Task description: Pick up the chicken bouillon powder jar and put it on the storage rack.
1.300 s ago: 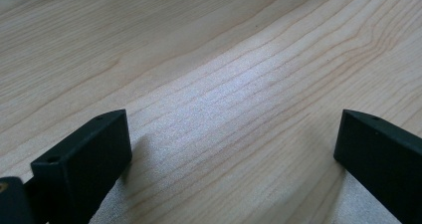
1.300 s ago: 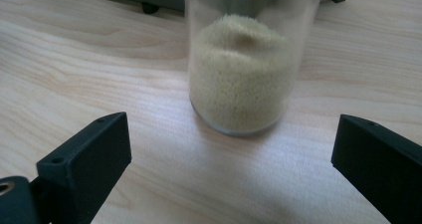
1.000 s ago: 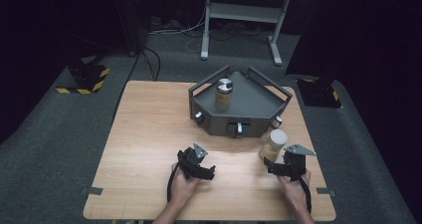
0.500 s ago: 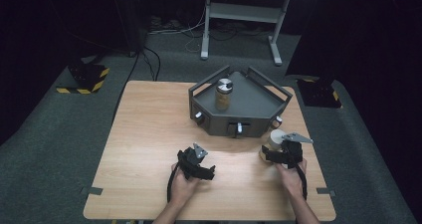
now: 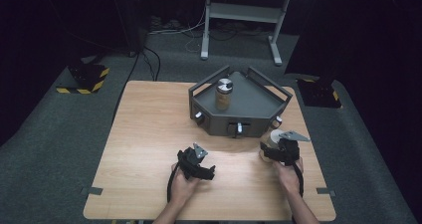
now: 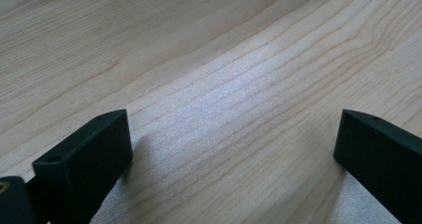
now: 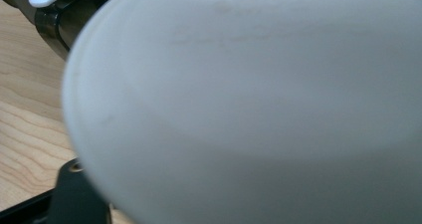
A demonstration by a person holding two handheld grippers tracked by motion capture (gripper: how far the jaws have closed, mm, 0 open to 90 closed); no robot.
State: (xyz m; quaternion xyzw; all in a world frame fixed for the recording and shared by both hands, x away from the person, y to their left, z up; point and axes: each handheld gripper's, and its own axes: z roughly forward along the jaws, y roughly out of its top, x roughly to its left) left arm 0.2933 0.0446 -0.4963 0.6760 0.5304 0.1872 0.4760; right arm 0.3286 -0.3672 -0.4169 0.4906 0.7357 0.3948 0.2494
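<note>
Now: right gripper (image 5: 273, 147) apparently clamping jar (image 5: 273, 137) | just beside tray (image 5: 259, 115) front edge

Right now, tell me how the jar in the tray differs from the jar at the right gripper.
Place: the jar in the tray stands inside the grey tray; the jar at the right gripper stands on the wooden table, in front of that tray.
Lid: the tray jar's lid is dark and silver; the other's is plain white.
Contact: the tray jar stands free; the right gripper has just been closing around the other.
Both are upright, with tan contents.
</note>
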